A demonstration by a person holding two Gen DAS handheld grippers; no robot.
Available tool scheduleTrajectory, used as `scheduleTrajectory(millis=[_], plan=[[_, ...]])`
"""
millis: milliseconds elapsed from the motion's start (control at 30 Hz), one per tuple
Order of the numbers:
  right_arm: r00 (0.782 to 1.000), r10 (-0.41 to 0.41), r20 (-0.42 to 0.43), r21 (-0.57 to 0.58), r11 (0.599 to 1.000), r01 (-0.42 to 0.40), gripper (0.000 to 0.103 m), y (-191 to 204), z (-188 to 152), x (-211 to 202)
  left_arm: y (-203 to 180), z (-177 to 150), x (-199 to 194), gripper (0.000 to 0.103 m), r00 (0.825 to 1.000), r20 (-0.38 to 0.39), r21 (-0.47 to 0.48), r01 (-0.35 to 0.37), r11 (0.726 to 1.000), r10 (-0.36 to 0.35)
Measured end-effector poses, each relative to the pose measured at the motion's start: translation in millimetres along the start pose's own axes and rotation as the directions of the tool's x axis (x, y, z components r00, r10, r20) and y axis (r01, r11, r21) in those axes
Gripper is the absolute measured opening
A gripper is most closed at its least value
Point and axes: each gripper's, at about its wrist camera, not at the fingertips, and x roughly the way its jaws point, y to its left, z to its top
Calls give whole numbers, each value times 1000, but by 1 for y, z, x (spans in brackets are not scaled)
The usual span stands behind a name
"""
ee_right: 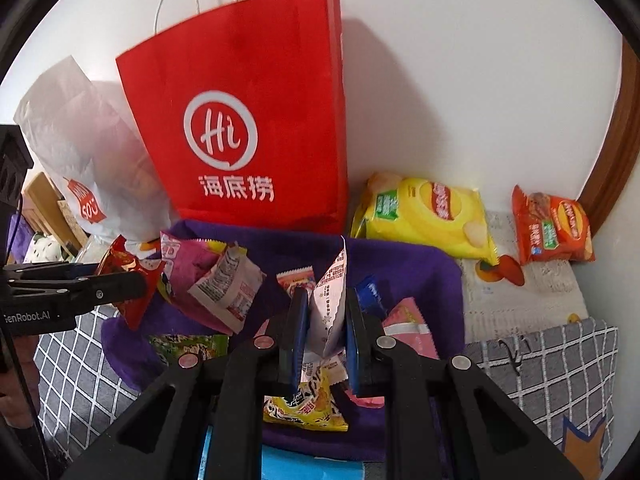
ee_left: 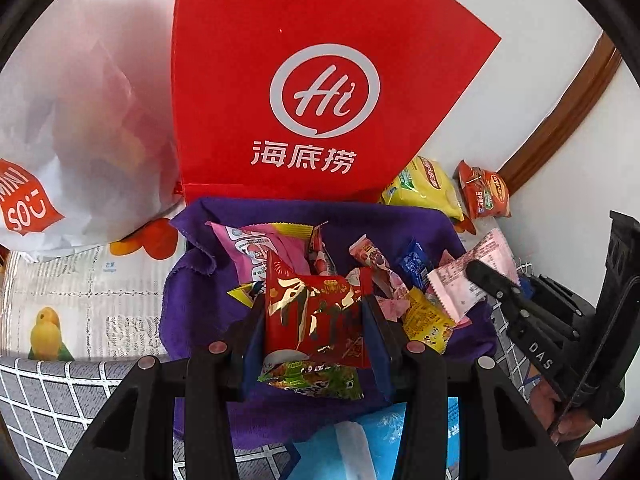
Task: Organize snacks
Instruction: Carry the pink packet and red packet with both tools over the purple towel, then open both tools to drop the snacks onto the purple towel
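Two black plastic grippers worked over a rumpled purple fleece cloth (ee_left: 192, 300) heaped w/ small crinkly snack packets. The left gripper (ee_left: 314, 320) had its blue-padded fingers clamped on a glossy red foil packet (ee_left: 316, 316) w/ gold lettering, held upright just above the pile; a green packet (ee_left: 316, 378) lay under it. The right gripper (ee_right: 326, 328) had its fingers pressed together on a pale pink-and-white packet (ee_right: 332, 304), flat, printed w/ fine text, zigzag-edged, standing on end above a yellow packet (ee_right: 306, 408). In the left wrist view that pink packet showed at the right, pinched by the other tool's tip. Among the pile: a soft pink pouch (ee_left: 260, 248), a small blue wrapper (ee_left: 414, 266), a slim candy stick wrapper (ee_left: 370, 256). Behind the cloth, a stiff red paper bag (ee_right: 248, 120) w/ a white "Hi" circle logo & string handles stood upright against the white wall. Left of it slumped a thin, wrinkled white plastic bag (ee_right: 80, 140) w/ a red Miniso label. Right of the red bag, a puffy yellow chip bag (ee_right: 424, 216) & a smaller orange chip bag (ee_right: 552, 228) lay by the wall, close together. Underneath ran a grey grid-pattern covering (ee_right: 552, 364) & a printed sheet w/ a yellow parrot (ee_left: 46, 332).
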Motion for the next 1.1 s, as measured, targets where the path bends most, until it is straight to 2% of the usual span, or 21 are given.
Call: scheduleTrajectory(millis=[533, 1100], plan=[[998, -38, -59, -44, 998, 36, 18, 7, -9, 21, -2, -5, 30, 43, 997, -74, 16, -21, 1000, 23], [994, -81, -76, -74, 994, 75, 18, 7, -13, 31, -2, -7, 44, 43, 995, -99, 14, -30, 999, 31]])
